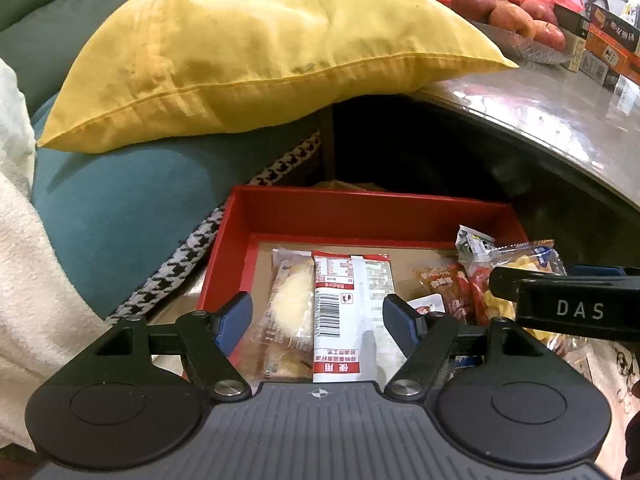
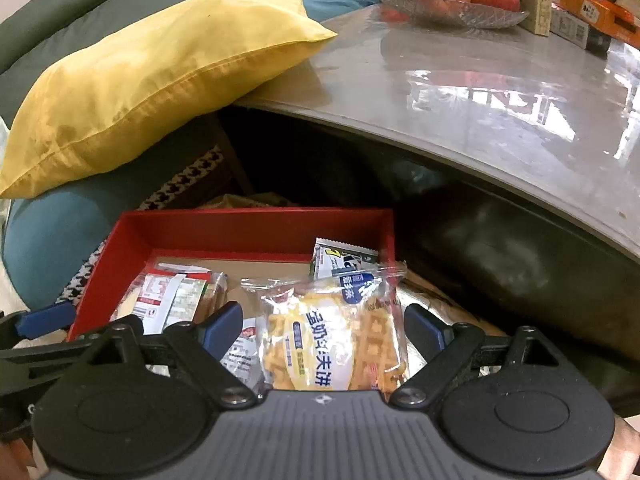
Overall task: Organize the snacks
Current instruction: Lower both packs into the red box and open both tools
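A red open box (image 1: 360, 204) sits low in front of a sofa and holds several snack packets. In the left wrist view my left gripper (image 1: 318, 320) hovers open over a red-and-white packet (image 1: 344, 312) and a clear bread packet (image 1: 288, 308); its pads touch neither. A red snack packet (image 1: 444, 280) and a small white-green packet (image 1: 474, 242) lie further right. In the right wrist view my right gripper (image 2: 323, 330) is open around a clear waffle packet (image 2: 332, 340), which rests at the right end of the red box (image 2: 240, 220). There is a gap at the left pad.
A yellow pillow (image 1: 256, 52) lies on a teal cushion (image 1: 120, 208) behind the box. A glossy grey table (image 2: 480, 92) overhangs it on the right, bearing a glass bowl of apples (image 2: 452, 4) and stacked cartons (image 2: 584, 8). A white blanket (image 1: 24, 260) lies at the left.
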{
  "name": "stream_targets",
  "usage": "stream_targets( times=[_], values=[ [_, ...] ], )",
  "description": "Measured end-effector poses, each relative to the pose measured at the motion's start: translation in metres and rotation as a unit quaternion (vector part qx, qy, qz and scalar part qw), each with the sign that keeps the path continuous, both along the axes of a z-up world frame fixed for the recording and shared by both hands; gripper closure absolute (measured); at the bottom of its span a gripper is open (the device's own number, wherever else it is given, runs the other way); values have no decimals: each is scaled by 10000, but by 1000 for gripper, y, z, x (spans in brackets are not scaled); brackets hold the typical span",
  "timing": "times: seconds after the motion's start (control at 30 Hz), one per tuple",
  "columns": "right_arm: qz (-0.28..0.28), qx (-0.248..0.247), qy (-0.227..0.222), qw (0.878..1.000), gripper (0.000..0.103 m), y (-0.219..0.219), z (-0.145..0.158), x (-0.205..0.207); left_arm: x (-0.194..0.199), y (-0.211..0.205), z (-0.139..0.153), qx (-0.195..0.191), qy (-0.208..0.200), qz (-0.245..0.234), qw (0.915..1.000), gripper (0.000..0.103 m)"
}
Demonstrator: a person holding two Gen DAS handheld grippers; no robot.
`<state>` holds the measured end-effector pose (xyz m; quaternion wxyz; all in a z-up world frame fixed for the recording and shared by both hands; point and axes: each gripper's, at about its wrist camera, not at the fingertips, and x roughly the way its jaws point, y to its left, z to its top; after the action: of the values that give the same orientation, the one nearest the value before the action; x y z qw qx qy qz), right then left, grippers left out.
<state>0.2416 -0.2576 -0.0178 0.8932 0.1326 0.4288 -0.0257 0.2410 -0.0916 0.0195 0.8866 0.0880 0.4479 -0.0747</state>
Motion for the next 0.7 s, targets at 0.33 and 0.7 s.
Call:
stream_targets(
  times=[0.33, 0.7],
  values=[
    [-13, -56, 21, 10000, 19, 3, 4, -10, -4, 3, 2, 31, -22, 16, 10000, 15],
    [-60, -112, -8, 9999, 17, 7, 11, -26, -12, 3, 5, 103, -21, -22, 9999, 10]
  ],
)
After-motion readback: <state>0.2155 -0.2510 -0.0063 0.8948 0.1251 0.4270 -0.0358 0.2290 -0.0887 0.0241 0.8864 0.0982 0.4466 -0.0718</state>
